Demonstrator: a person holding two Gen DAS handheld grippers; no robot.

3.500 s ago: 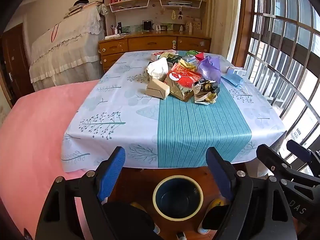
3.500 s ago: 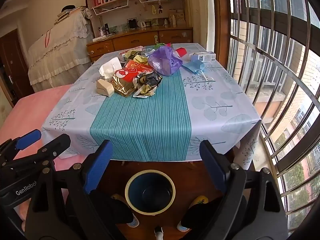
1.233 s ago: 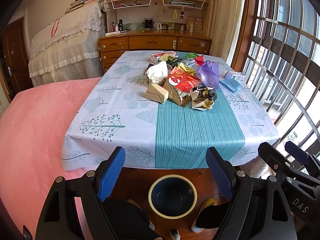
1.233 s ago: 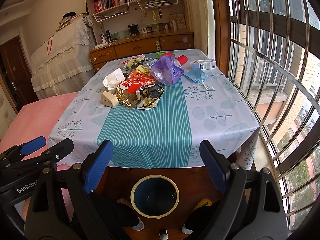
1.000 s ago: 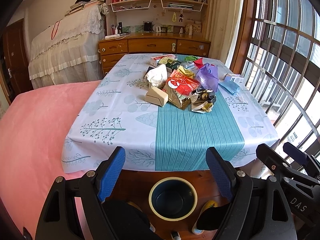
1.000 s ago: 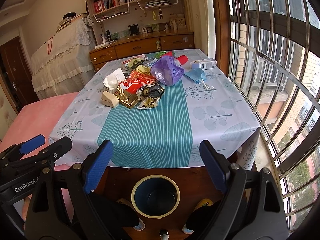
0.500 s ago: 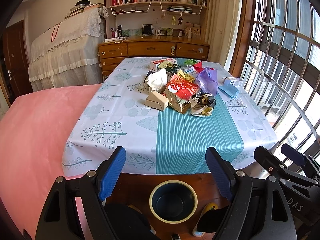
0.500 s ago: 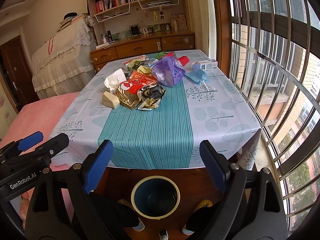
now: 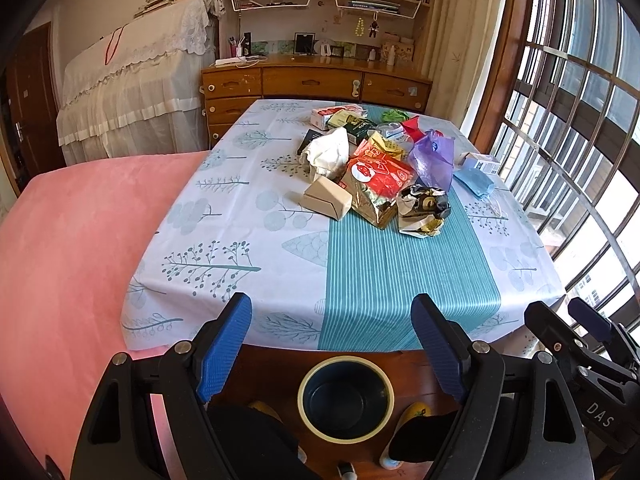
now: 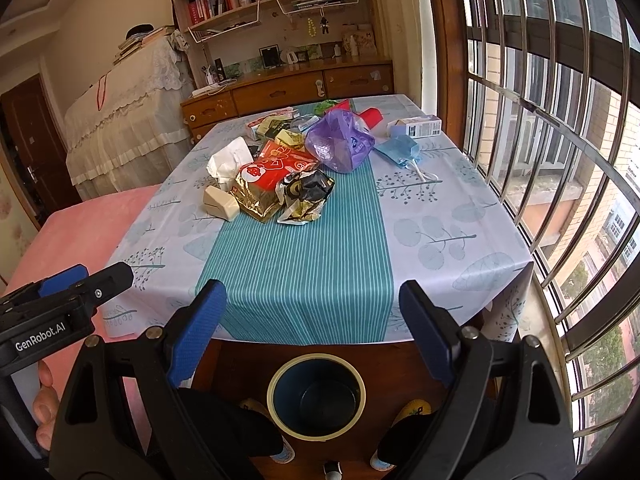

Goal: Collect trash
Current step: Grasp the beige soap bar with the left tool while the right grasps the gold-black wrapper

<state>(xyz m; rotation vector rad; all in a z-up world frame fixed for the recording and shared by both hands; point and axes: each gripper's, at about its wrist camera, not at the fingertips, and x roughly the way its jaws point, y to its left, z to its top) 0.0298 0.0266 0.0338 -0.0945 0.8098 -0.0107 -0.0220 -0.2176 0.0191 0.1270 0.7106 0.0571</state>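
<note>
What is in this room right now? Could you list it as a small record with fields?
Left claw: open, empty, short of the table
Right claw: open, empty, short of the table
Bin: round dark blue bin with cream rim, on the floor by the table's near edge
Trash: red and gold foil snack bag, purple plastic bag, crumpled white tissue, heaped mid-table
Surface: table with pale leaf-print and teal striped cloth
</note>
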